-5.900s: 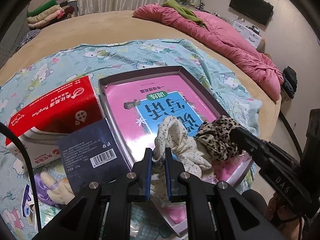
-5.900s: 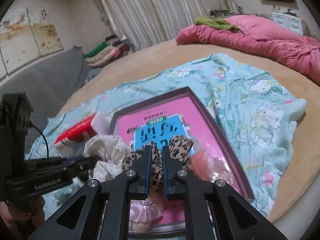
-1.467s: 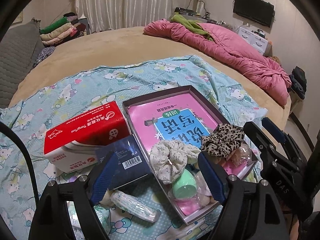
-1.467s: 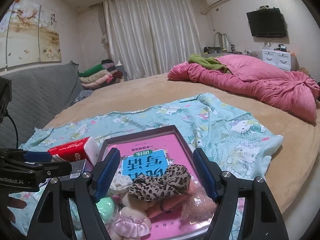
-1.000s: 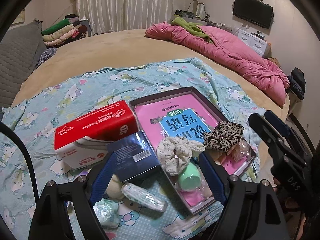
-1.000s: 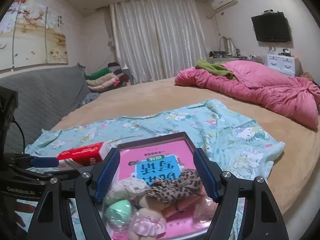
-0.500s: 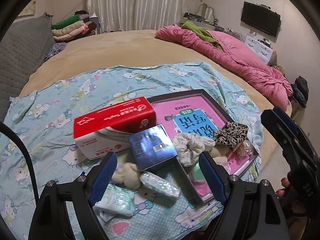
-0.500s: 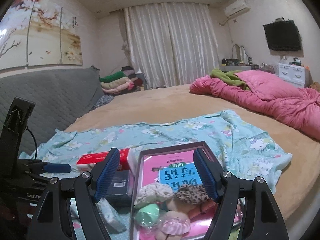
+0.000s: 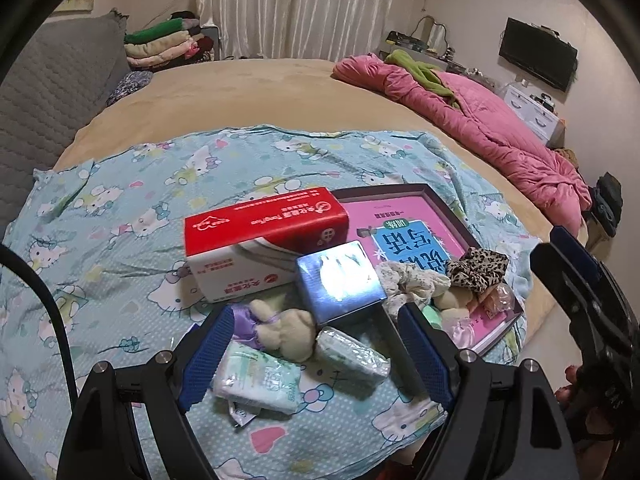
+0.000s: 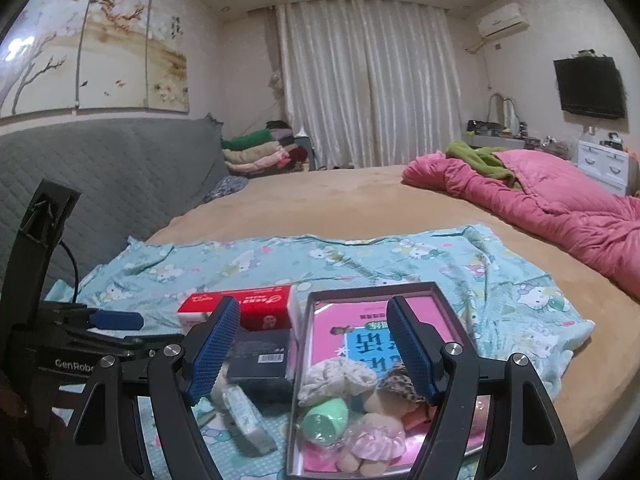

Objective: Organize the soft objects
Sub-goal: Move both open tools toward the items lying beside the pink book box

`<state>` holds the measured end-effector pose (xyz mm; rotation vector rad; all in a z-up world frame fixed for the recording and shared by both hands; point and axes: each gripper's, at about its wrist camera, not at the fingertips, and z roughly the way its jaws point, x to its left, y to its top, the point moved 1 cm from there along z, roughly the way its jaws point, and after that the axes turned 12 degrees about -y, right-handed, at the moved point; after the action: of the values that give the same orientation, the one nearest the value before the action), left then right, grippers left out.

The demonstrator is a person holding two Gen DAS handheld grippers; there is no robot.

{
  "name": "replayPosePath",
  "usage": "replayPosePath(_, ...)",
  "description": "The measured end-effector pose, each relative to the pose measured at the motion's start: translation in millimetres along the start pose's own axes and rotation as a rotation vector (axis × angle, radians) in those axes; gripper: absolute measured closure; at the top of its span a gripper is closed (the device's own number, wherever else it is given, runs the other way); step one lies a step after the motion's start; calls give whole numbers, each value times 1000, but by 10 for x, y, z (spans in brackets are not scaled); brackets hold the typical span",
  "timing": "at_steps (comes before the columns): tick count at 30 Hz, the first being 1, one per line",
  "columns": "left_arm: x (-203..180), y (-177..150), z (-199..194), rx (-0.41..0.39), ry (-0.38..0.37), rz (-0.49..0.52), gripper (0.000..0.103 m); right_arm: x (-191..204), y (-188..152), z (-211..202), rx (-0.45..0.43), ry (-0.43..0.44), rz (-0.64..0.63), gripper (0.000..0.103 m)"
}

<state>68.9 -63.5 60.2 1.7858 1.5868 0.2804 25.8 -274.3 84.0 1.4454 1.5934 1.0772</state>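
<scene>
A shallow tray (image 9: pixel 440 194) lined with a pink book lies on the cartoon-print sheet. At its near end rest a white floral scrunchie (image 9: pixel 408 280), a leopard scrunchie (image 9: pixel 476 270) and a green sponge (image 9: pixel 432 314). Outside the tray lie a cream plush toy (image 9: pixel 284 330) and two wrapped tissue packs (image 9: pixel 256 376), under my open, empty left gripper (image 9: pixel 316 354). My right gripper (image 10: pixel 310 346) is also open and empty, hanging above the tray (image 10: pixel 372 288). Below it sit the white scrunchie (image 10: pixel 340 376), leopard scrunchie (image 10: pixel 400 386), green sponge (image 10: pixel 320 420) and a small pink doll (image 10: pixel 372 438).
A red tissue box (image 9: pixel 264 232) and a shiny blue box (image 9: pixel 338 280) stand left of the tray. A pink quilt (image 9: pixel 480 128) is heaped at the bed's far right. Folded clothes (image 10: pixel 256 152) and a grey padded headboard (image 10: pixel 120 168) lie beyond the bed.
Both grippers, earlier shut on the scrunchies, are open and have drawn back and up. The scrunchies lie in the tray. The left view has swung toward the loose items outside the tray.
</scene>
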Motion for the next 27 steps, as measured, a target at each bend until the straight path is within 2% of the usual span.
replayPosePath(16, 674, 4, -363, -52, 70, -126, 20, 310, -72, 18, 48, 60, -76, 26)
replayPosePath(27, 981, -94, -544, -67, 101, -182, 20, 454, -130, 61, 71, 87, -106, 26)
